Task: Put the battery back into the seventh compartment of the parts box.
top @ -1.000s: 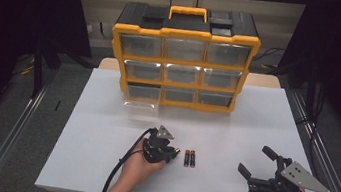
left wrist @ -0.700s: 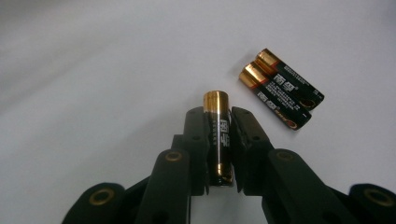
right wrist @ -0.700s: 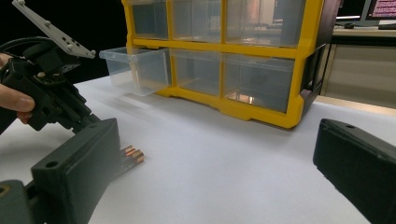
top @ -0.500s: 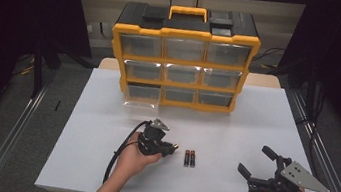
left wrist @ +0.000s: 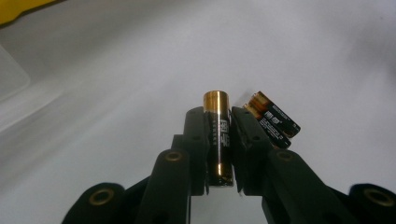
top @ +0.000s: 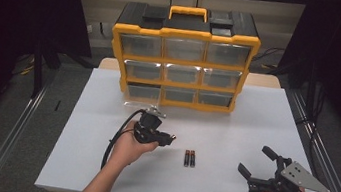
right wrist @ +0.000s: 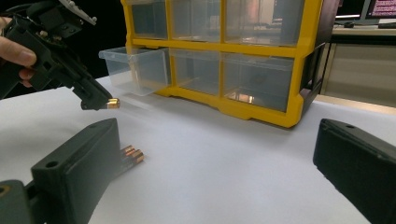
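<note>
- Nearest, the right gripper (top: 256, 164) rests low at the near right of the white surface (top: 234, 130), its fingers wide apart with nothing between them.
- Left of it, two batteries (top: 190, 158) lie side by side on the surface, near the middle.
- Beyond those, the left gripper (top: 171, 138) hangs above the surface with its fingers (left wrist: 195, 135) clamped on a third battery (left wrist: 218, 140), gripped along its length with the gold cap poking out past the tips.
- Farther off at the left, the bottom-left drawer (right wrist: 135, 70) of the yellow organizer (top: 184, 57) stands pulled open; it looks like the place for the battery.
- To do the carry well, I would keep the grip firm, since the round body could roll between the pads, bring the tips over the open drawer, and part the fingers low inside so the battery does not bounce out.
- Clearing the drawer's thin front wall on the way in also matters.
</note>
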Tool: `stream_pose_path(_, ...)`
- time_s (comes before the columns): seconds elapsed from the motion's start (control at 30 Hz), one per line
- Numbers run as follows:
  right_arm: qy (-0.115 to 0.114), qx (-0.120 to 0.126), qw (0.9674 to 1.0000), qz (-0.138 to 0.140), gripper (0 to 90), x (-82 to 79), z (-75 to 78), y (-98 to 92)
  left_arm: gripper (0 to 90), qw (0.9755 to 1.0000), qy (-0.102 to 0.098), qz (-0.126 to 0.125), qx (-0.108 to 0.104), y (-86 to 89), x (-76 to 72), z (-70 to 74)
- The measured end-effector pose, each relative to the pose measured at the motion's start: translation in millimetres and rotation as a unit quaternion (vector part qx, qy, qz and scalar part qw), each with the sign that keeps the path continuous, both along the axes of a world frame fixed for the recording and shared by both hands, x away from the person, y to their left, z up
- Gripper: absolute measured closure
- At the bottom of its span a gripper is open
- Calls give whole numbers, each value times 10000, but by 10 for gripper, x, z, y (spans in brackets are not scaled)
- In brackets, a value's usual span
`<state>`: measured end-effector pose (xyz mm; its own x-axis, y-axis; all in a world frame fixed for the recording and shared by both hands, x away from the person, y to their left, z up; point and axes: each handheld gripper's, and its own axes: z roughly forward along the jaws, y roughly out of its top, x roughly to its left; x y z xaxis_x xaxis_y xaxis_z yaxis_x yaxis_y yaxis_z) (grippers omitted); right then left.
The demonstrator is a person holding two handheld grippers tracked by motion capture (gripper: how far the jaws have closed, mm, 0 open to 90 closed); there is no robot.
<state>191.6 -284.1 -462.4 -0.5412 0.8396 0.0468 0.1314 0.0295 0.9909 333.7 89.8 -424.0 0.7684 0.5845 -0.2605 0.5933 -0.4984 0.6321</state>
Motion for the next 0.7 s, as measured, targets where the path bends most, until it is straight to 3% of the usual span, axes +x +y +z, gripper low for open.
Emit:
stream_pose_path(0.43,18,8,10000,13,7,-2,-1,8,773,9999,23,56,-123,48,125,159)
stream_pose_path(0.7,18,7,10000,14,8,-2,-1,7,773,9999,0,91,-90,72,206,272)
